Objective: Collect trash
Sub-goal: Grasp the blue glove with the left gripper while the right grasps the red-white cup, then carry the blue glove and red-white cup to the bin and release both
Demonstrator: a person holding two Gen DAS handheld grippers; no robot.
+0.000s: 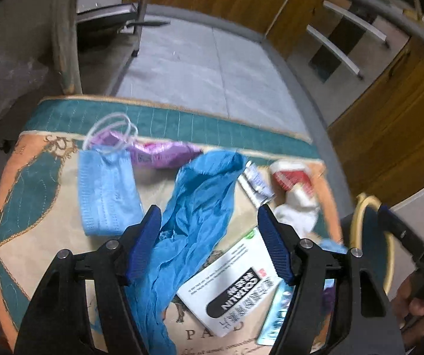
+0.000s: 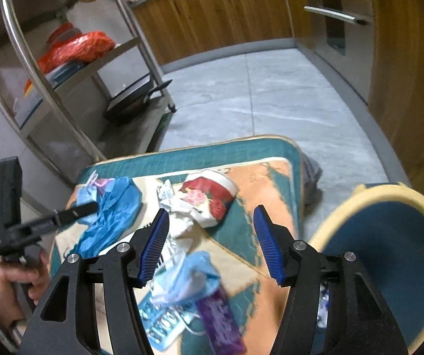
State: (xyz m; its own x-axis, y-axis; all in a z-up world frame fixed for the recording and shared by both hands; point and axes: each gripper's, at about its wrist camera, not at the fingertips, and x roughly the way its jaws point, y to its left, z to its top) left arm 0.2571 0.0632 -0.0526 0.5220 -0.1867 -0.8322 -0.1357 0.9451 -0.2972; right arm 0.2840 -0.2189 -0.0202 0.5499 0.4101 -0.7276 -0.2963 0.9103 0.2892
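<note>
Trash lies on a patterned teal and orange mat [image 1: 34, 183]. My left gripper [image 1: 209, 216] is open above a crumpled blue glove [image 1: 200, 207], with a white printed box [image 1: 232, 284] beside it. A blue face mask [image 1: 105, 189], a purple wrapper [image 1: 161, 153] and a crushed red and white paper cup [image 1: 292, 177] lie further off. My right gripper [image 2: 210, 216] is open and empty above a white wrapper [image 2: 182, 222], near the red cup [image 2: 212, 195], a light blue mask [image 2: 188, 278] and a purple packet [image 2: 221, 322]. The left gripper [image 2: 75, 211] shows over the glove [image 2: 108, 216].
A blue bin with a cream rim [image 2: 389, 254] stands at the mat's right edge; it also shows in the left wrist view [image 1: 369, 222]. A steel shelf rack [image 2: 64, 68] stands at the left. Wooden cabinets [image 2: 212, 14] line the grey tile floor [image 2: 271, 97].
</note>
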